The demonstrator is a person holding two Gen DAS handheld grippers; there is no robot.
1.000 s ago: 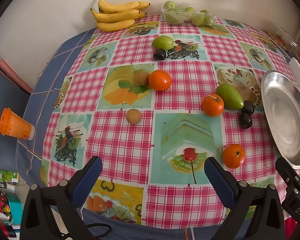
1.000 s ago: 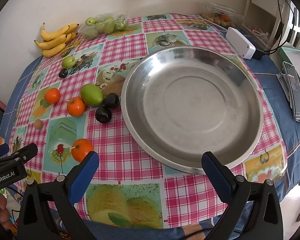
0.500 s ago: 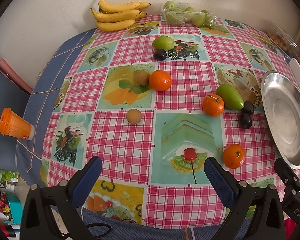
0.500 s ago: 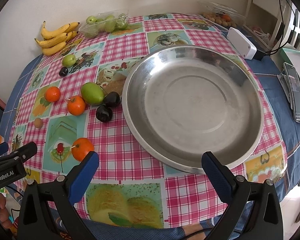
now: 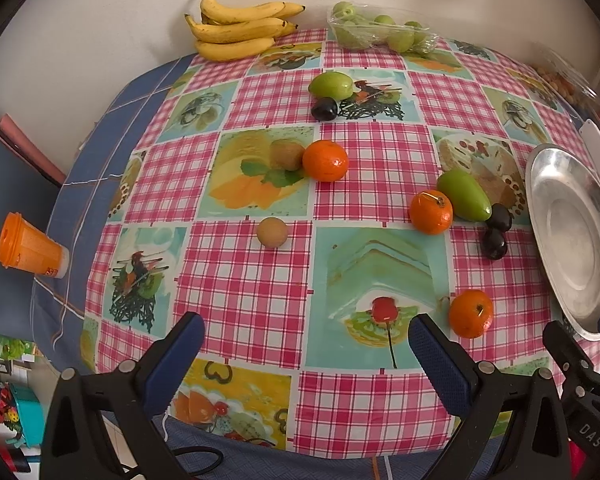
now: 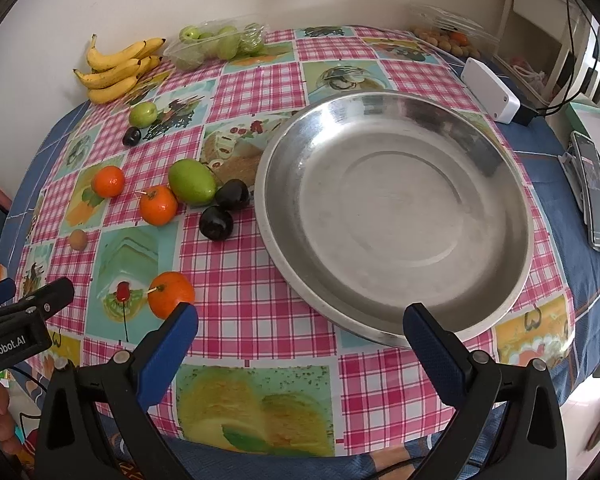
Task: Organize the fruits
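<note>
Both tongs wide and empty, left near an orange, right before the bowl.

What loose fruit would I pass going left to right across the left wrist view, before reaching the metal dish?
Small brown round fruit → kiwi → orange beside the kiwi → orange with the stem → long green fruit → metal dish.
</note>
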